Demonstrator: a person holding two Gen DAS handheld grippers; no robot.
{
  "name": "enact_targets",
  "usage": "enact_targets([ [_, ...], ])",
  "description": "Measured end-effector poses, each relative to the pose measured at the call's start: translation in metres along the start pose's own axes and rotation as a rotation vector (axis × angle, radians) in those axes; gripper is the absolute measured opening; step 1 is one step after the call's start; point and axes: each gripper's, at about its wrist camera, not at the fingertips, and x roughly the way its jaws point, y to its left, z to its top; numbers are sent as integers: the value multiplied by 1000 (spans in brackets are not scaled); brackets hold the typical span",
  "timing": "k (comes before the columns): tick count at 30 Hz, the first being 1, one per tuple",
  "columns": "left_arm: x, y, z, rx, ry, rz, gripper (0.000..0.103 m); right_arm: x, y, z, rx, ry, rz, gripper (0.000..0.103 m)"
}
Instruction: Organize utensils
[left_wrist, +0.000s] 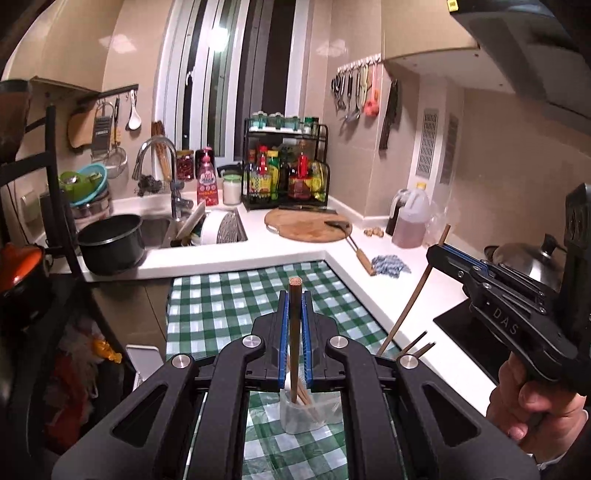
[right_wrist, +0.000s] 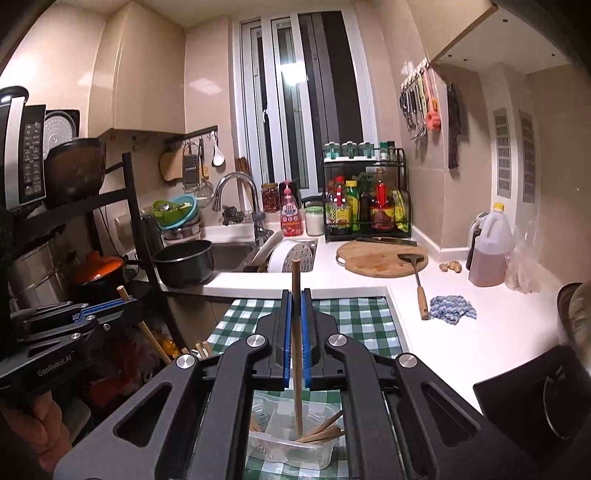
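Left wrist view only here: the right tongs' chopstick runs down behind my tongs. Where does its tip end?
Observer: Its lower tip stands inside a clear tub on the checked cloth.
Operator: Anything else in there?
Observer: Several wooden sticks, lying slanted at the tub's right end.
Operator: How's the grip?
Observer: The right tongs are shut on the chopstick, which sits roughly upright between the blue pads.

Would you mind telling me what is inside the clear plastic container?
The clear plastic container holds several wooden chopsticks; its far end is hidden behind the right gripper.
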Motion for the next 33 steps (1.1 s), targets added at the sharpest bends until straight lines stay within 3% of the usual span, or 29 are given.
enact_targets([
  [10, 22, 12, -30, -37, 67, -8, 8, 23, -8, -36, -5, 113, -19, 7],
  [11, 21, 11, -32, -34, 68, -5, 15, 22, -9, -37, -4, 121, -20, 7],
  [12, 18, 11, -33, -31, 63, -2, 27, 19, -10, -39, -3, 132, -21, 11],
  [15, 1, 9, -37, -34, 38, -3, 33, 6, -13, -41, -8, 132, -29, 29],
  [17, -14, 9, -39, -41, 10, 0, 36, -7, -15, -40, -3, 120, -33, 34],
  [20, -37, 6, -47, -38, -30, 9, 45, -37, -18, -40, -2, 95, -33, 49],
  [22, -51, 3, -59, -31, -52, 18, 53, -55, -16, -44, -19, 79, -38, 58],
  [23, -57, 1, -66, -28, -60, 22, 61, -68, -14, -49, -37, 69, -45, 62],
  [25, -67, -3, -83, -24, -68, 33, 70, -87, -12, -62, -59, 58, -75, 85],
  [27, -69, -7, -101, -21, -53, 47, 80, -99, -10, -78, -74, 54, -103, 97],
  [30, -60, -12, -130, -44, -2, 77, 90, -101, -11, -110, -92, 102, -164, 98],
  [33, -46, -15, -147, -52, 49, 110, 92, -91, -19, -134, -49, 167, -191, 98],
])
